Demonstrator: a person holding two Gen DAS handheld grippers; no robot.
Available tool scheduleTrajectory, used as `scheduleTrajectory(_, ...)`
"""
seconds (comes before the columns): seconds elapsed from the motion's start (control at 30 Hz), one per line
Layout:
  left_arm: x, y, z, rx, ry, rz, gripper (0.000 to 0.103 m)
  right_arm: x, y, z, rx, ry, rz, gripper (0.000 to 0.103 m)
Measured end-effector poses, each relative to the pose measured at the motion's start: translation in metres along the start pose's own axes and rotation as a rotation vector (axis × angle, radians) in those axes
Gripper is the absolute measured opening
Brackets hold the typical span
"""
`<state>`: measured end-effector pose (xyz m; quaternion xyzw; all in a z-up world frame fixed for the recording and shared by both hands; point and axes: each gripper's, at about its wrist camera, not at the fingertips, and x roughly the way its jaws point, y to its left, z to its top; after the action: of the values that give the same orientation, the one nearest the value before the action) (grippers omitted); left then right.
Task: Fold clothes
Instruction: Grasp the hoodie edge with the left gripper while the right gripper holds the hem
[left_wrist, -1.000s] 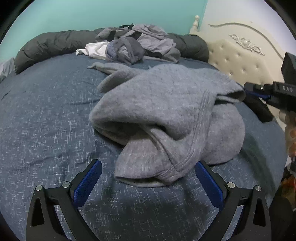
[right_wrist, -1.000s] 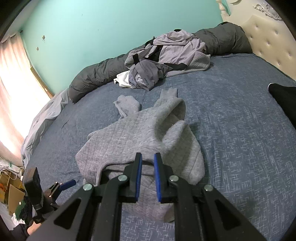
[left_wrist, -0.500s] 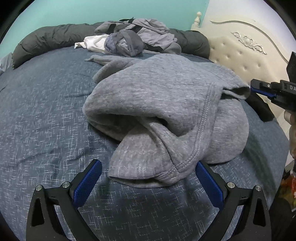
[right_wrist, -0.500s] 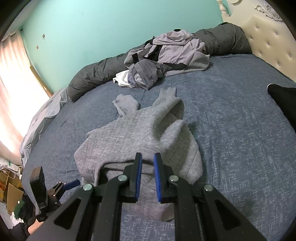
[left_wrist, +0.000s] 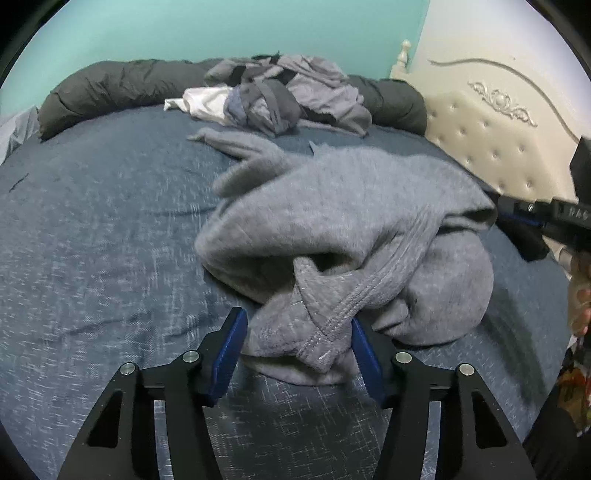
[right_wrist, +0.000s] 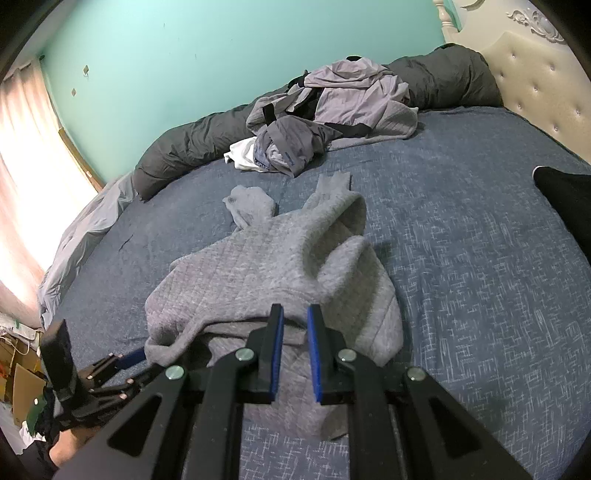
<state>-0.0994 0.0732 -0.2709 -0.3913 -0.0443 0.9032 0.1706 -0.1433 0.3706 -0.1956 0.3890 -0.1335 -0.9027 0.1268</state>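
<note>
The left claw (left_wrist: 297, 345) has narrowed sharply: its blue pads (left_wrist: 229, 350), wide apart a second ago and standing clear on either side of the grey sweatshirt (left_wrist: 351, 236), now sit close against the stitched hem fold (left_wrist: 325, 332), with the cloth bunched between them. That claw has also moved forward to the garment's near edge. The sweatshirt's front fold has been pushed up and crumpled, and its left side has drawn in. In the right wrist view the left claw (right_wrist: 129, 358) has come up to touch the garment's corner
</note>
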Motion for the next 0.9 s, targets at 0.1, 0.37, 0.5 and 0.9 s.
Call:
scheduleTrajectory(0.1,-0.007,0.005,0.004,-0.006,-0.026,-0.005,0.057,0.001,0.000,-0.001,-0.001,0.002,-0.001,0.012)
scheduleTrajectory(0.37,-0.005,0.031,0.018,-0.080,-0.041,0.003,0.034,0.005,-0.001,-0.002,-0.010,0.026,-0.006,0.012)
scheduleTrajectory(0.5,-0.003,0.039,0.027,-0.083,-0.055,0.005,0.029,0.008,-0.001,-0.004,-0.010,0.047,-0.012,0.029)
scheduleTrajectory(0.9,0.000,0.052,0.039,-0.103,-0.065,0.000,0.028,0.038,0.013,-0.014,-0.087,0.124,-0.050,0.047)
